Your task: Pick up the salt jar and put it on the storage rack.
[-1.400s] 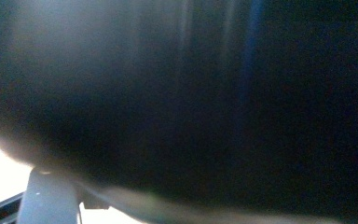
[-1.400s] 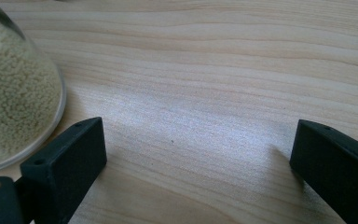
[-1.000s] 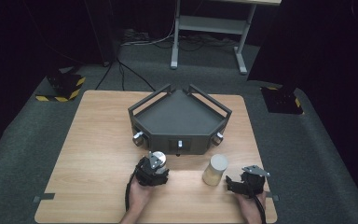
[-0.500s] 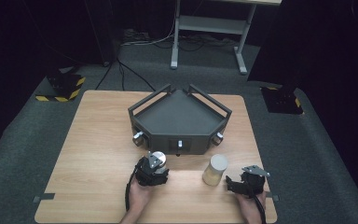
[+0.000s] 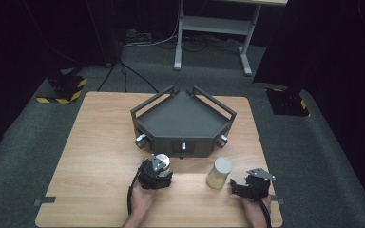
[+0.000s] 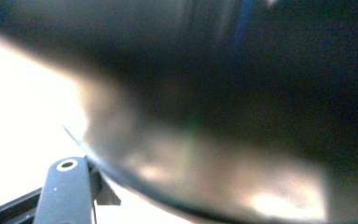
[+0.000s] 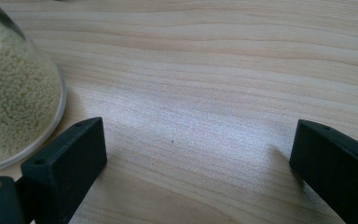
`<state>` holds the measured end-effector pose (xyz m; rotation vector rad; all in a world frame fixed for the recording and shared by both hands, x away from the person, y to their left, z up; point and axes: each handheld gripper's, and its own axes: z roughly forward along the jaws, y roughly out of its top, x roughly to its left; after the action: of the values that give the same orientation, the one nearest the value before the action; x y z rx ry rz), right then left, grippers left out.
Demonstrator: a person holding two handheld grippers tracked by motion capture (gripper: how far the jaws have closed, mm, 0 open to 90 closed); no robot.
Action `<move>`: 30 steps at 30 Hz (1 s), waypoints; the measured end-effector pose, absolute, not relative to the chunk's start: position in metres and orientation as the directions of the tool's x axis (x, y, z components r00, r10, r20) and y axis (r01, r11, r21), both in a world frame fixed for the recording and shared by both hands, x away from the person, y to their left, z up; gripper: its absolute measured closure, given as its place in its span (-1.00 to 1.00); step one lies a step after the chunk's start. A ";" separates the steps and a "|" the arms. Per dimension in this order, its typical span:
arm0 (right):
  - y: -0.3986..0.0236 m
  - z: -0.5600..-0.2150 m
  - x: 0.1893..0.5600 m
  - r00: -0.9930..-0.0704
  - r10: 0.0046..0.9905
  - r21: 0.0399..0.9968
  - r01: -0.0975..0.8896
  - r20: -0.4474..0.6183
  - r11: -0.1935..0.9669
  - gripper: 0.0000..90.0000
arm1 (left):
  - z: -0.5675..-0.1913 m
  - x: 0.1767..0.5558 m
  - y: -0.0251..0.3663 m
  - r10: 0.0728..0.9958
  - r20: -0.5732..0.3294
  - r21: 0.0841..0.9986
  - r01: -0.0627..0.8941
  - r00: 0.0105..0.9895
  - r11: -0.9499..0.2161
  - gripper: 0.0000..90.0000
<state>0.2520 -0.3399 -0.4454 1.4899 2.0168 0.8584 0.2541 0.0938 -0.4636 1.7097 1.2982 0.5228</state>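
The left tool (image 5: pixel 156 172) sits closed on a small jar (image 5: pixel 161 162) with a pale lid, just at six o'clock of the dark angled tray (image 5: pixel 183 118) on the table (image 5: pixel 95 142). In the left gripper view the jar's blurred wall presses right up against the lens. The right tool (image 7: pixel 196 154) rests with its jaws wide apart and empty. A grain-filled jar (image 5: pixel 219 173) stands upright at its ten o'clock, just beside the left jaw, nearer this hand than the other.
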 end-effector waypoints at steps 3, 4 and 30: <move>-0.340 -0.445 0.252 -0.287 0.958 0.729 0.652 -0.016 0.208 -0.92 | -0.460 0.253 0.094 0.914 -0.192 0.849 0.528 0.359 -0.029 -0.32; -0.340 -0.445 0.252 -0.287 0.958 0.729 0.652 -0.016 0.208 -0.92 | -0.457 0.253 0.095 0.912 -0.186 0.849 0.527 0.365 -0.038 -0.32; -0.340 -0.445 0.252 -0.286 0.958 0.729 0.653 -0.016 0.207 -0.92 | -0.324 0.293 0.134 0.719 0.028 0.775 0.439 0.694 -0.454 -0.32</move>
<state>0.2520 -0.3398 -0.4453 1.4913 2.0163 0.8576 0.2933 0.1343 -0.3242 2.1187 0.8825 0.4563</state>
